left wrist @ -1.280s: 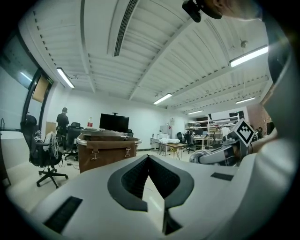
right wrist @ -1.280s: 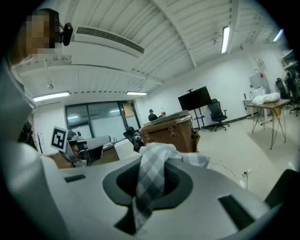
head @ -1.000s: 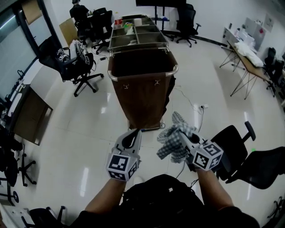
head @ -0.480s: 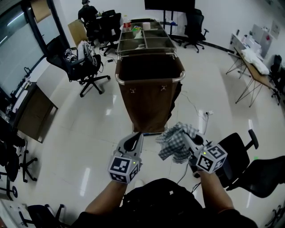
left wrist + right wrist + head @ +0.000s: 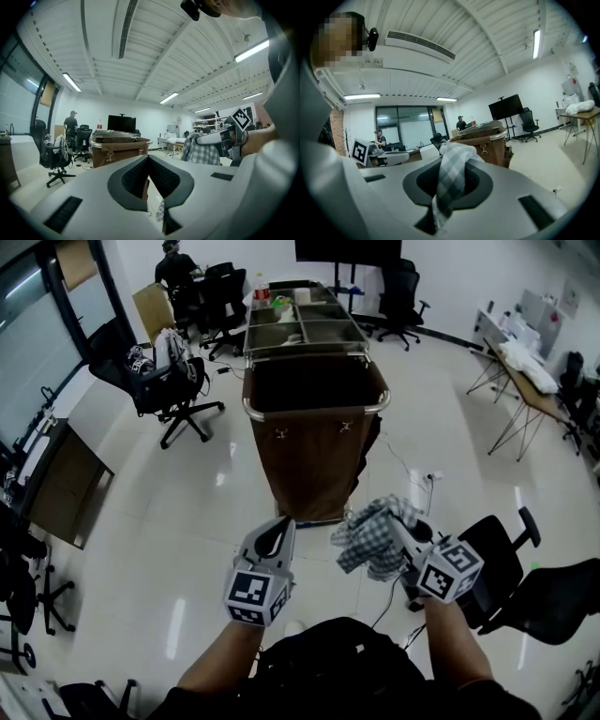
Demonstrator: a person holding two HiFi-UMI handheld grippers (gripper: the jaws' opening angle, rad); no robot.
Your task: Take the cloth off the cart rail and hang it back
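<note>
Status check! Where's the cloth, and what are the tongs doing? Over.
Right tongs shut on cloth, short of the cart. Left tongs shut, empty. Rail ahead, nothing in the way.

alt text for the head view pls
Seen from above, the right gripper holds a bunched checked cloth in its fingers, short of a brown cart with a metal rail. The left gripper is beside it, shut and empty.
</note>
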